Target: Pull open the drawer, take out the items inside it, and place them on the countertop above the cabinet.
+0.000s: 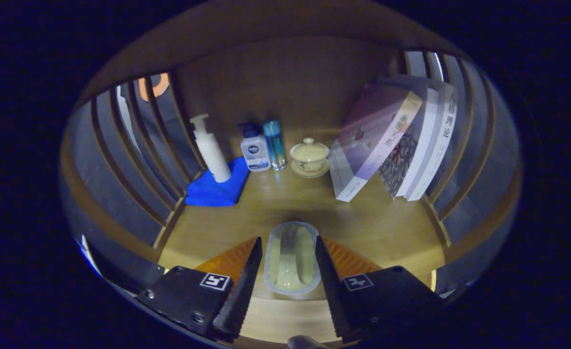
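The tool (288,252) has its two fingers on either side of a pale green oblong packet with a whitish sealed edge (291,259), and both fingers appear to press on its long sides, so the tool holds it. The packet is just over the wooden bench (387,228); I cannot tell if it touches the surface. Beyond the fingers, to the left, a folded blue cloth (217,186) lies on the bench, and a tall white pump bottle (210,148) stands on it. Next to it stand a small white bottle with a dark blue cap (255,148) and a slim clear blue bottle (274,144). Further right is a cream ceramic lidded cup on a saucer (309,156). Three paperback books (397,140) lean against the slatted wooden side wall (465,145).
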Tool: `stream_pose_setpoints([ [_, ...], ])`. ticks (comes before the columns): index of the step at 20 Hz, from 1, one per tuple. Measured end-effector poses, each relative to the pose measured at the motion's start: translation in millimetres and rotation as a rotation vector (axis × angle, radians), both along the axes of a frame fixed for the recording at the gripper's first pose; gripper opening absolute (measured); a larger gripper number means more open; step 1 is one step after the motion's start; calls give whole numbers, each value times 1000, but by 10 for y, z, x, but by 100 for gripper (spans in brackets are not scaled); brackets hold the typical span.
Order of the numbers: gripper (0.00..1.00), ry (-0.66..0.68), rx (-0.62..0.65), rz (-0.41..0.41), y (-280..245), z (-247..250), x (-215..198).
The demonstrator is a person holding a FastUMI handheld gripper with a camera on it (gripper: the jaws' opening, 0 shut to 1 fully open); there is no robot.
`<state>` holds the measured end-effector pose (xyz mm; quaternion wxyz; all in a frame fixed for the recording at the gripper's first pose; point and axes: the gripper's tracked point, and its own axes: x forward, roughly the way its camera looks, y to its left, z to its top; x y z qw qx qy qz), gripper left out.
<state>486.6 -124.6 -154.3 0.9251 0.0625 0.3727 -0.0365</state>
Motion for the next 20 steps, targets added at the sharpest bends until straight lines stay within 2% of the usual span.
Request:
stream_pose_setpoints([
  [2, 80, -66, -29, 1, -14, 182, -185],
  [5, 81, -198, -41, 18, 78, 465, -524],
  [8, 100, -329, -61, 59, 164, 756, -957],
  [11, 99, -467, -87, 91, 253, 921, -1441],
  [14, 100, -550, -87, 91, 305, 848, -1967],
  [17, 100, -597, -83, 72, 338, 594, -2423],
  [20, 100, -618, -138, 32, 260, 162, -2730],
])
